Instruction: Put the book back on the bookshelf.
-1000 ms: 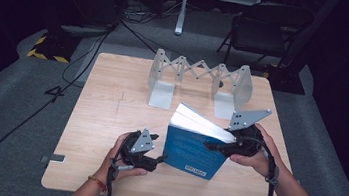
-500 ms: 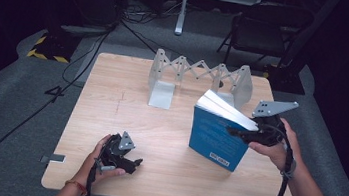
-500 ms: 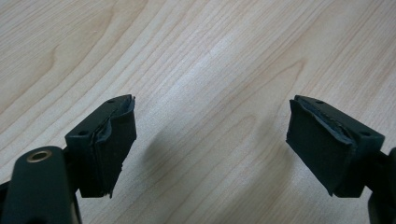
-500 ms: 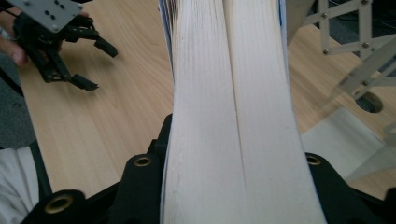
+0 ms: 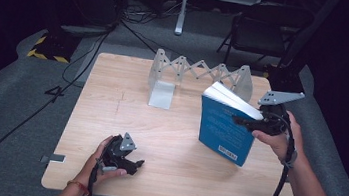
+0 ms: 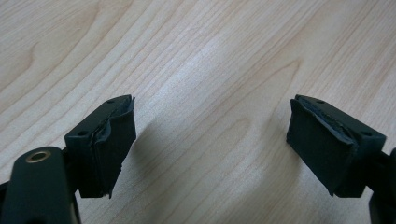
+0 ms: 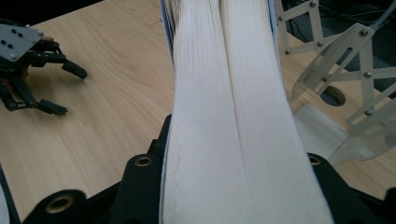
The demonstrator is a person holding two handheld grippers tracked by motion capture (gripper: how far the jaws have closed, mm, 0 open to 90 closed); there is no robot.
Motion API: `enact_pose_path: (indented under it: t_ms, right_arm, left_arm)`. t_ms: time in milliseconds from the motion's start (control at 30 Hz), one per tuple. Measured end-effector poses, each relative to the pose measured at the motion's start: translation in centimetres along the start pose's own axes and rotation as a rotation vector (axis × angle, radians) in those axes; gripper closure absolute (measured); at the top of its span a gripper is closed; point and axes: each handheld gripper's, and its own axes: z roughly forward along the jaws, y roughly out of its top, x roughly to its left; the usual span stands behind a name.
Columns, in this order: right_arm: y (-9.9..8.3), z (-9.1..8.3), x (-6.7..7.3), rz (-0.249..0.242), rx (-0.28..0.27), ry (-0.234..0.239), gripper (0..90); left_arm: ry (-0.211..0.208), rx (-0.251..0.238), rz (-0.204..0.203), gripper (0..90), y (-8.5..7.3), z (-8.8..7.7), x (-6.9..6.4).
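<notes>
A thick blue book [image 5: 224,127] stands tilted over the right half of the wooden table [image 5: 113,90], white page block up. My right gripper [image 5: 242,121] is shut on its top right corner; in the right gripper view the pages [image 7: 229,116] fill the space between the black jaws. I cannot tell whether the book's lower edge touches the table. My left gripper [image 5: 136,166] lies low near the front left edge, well apart from the book. Its jaws have just been opening and stand open [image 6: 210,144] over bare wood with nothing between them. It also appears in the right gripper view [image 7: 74,93].
A metal accordion rack [image 5: 200,73] with two plate ends stands at the back of the table, close behind the book, also seen in the right gripper view [image 7: 355,70]. Cables and a chair lie on the dark floor beyond.
My right gripper carried the book rightward and toward the rack. My left gripper drew away from the book to the front left, sank toward the table, and its jaws spread wider.
</notes>
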Motion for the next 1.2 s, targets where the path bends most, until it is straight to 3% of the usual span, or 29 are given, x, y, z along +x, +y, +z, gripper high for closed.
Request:
enact_pose_path:
  t_ms: [167, 700, 1200]
  right_arm:
    - [0.3, -0.5, -0.8, 0.017, 0.001, -0.037, 60.7]
    - [2.4, -2.2, -4.2, 0.09, -0.012, -0.187, 60.7]
    - [4.6, -1.2, -6.6, 0.154, -0.02, -0.258, 60.6]
  left_arm:
    - [-0.008, -0.018, -0.03, 14.1, -0.2, 0.3, 0.3]
    - [-0.009, -0.032, -0.031, 12.6, -0.3, 0.3, 0.4]
    - [-0.012, -0.031, -0.032, 12.3, -0.3, 0.4, 0.4]
